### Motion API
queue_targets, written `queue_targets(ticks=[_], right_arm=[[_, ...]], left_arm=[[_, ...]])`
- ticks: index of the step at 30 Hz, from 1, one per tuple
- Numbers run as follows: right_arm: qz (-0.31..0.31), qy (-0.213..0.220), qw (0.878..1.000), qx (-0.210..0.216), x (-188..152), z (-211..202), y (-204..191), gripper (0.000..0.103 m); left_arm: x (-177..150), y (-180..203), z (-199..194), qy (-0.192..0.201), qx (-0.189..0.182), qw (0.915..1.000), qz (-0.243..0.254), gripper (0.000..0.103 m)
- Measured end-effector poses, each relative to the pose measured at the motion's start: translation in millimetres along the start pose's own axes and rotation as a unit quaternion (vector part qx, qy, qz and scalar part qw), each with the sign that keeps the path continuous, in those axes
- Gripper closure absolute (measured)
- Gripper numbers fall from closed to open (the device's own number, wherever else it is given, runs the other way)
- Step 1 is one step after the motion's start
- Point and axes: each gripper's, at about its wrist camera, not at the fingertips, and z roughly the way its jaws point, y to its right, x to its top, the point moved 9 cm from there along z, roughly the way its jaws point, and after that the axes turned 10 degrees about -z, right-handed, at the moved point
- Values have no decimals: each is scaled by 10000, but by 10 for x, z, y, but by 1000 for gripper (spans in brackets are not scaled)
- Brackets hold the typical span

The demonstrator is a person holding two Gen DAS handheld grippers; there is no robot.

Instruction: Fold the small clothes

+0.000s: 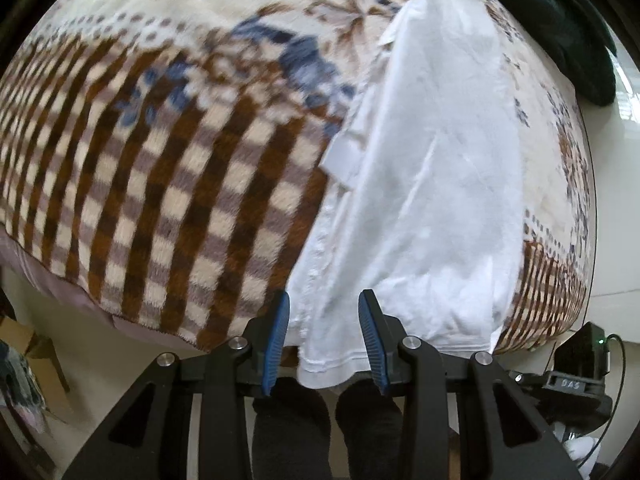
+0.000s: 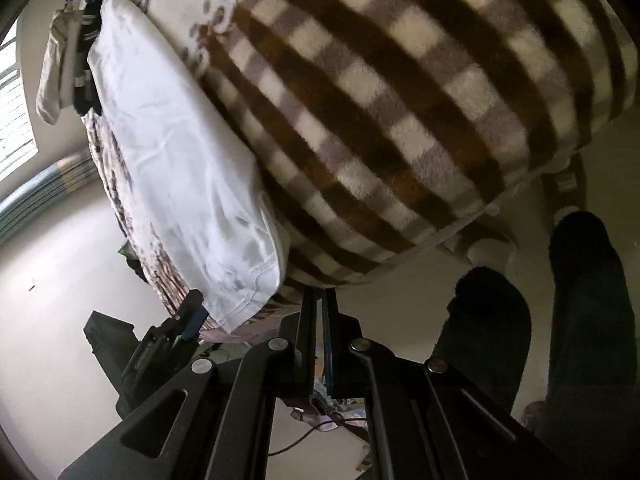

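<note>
A white garment (image 1: 432, 184) lies flat along the bed, folded lengthwise, and its hem (image 1: 332, 364) hangs over the near edge. My left gripper (image 1: 325, 336) stands open with that hem between its blue pads (image 1: 280, 332), which do not pinch the cloth. In the right wrist view the same garment (image 2: 180, 160) lies at the left, with the left gripper (image 2: 194, 316) at its lower corner. My right gripper (image 2: 322, 304) is shut, its tips just under the blanket's edge, beside the garment, with nothing seen between them.
A brown-and-cream checked blanket (image 1: 160, 184) covers the bed (image 2: 400, 100). Dark green clothing (image 1: 560, 24) lies at the far end. A person's feet in dark socks (image 2: 488, 320) stand on the pale floor below the bed edge. A black device with a green light (image 1: 580, 356) sits at the right.
</note>
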Motion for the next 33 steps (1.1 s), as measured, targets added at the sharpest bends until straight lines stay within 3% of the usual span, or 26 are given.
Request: queue_targets(ticks=[3, 5, 6, 9, 10, 11, 12, 13, 16, 19, 20, 22, 24, 25, 26, 27, 28, 29, 31, 33], right_arm=[[4, 350, 9991, 230, 141, -157, -24, 94], [97, 390, 9987, 325, 258, -141, -14, 70], [123, 398, 9985, 345, 308, -121, -16, 63], [-17, 275, 9994, 208, 416, 10, -38, 66], [-59, 300, 9995, 118, 434, 23, -44, 74], [-83, 372, 9992, 107, 452, 34, -36, 99], [-132, 355, 9993, 25, 444, 42, -36, 101], [-230, 342, 9991, -101, 427, 41, -39, 102], [-483, 360, 9980, -169, 352, 9, -93, 102], [-439, 249, 9987, -116, 315, 23, -57, 101], [-409, 273, 9986, -186, 317, -2, -19, 101], [-326, 396, 9984, -238, 335, -84, 61, 97], [-226, 516, 9978, -358, 367, -185, 157, 82], [-210, 550, 9976, -369, 380, -222, 188, 79], [-202, 566, 9975, -362, 398, -226, 231, 74], [-181, 580, 9974, -391, 414, -258, 247, 71], [-169, 583, 9974, -392, 430, -281, 257, 71], [-164, 580, 9978, -293, 443, -290, 242, 71], [-145, 568, 9982, -120, 461, -298, 199, 71], [-112, 528, 9985, 126, 472, -271, 126, 71]], left_arm=[[23, 235, -71, 109, -51, 9994, 325, 70], [39, 405, -85, 126, -146, 9987, 469, 70], [49, 475, -77, 118, -187, 9984, 513, 70], [91, 688, -7, 71, -267, 9978, 604, 70], [111, 789, 28, 34, -323, 9976, 610, 70], [125, 856, 56, -7, -347, 9975, 619, 70], [138, 969, 94, -70, -409, 9971, 639, 69], [149, 1050, 114, -121, -468, 9967, 656, 66], [115, 1416, 269, -564, -863, 9919, 738, 41], [18, 1844, 525, -1128, -965, 9852, 852, 38], [-35, 1978, 628, -1290, -908, 9825, 989, 38], [-137, 2133, 891, -1496, -392, 9789, 1334, 38], [-216, 2155, 1110, -1576, 137, 9737, 1642, 39], [-232, 2152, 1188, -1577, 351, 9714, 1741, 40], [-226, 2141, 1220, -1478, 470, 9706, 1841, 49], [-198, 2125, 1199, -1307, 541, 9712, 1918, 79], [-174, 2107, 1161, -1196, 543, 9719, 1954, 97], [-148, 2085, 1110, -1135, 442, 9740, 1911, 102], [-104, 2036, 1002, -1055, 196, 9792, 1724, 102], [-76, 1981, 940, -969, 203, 9801, 1720, 102]])
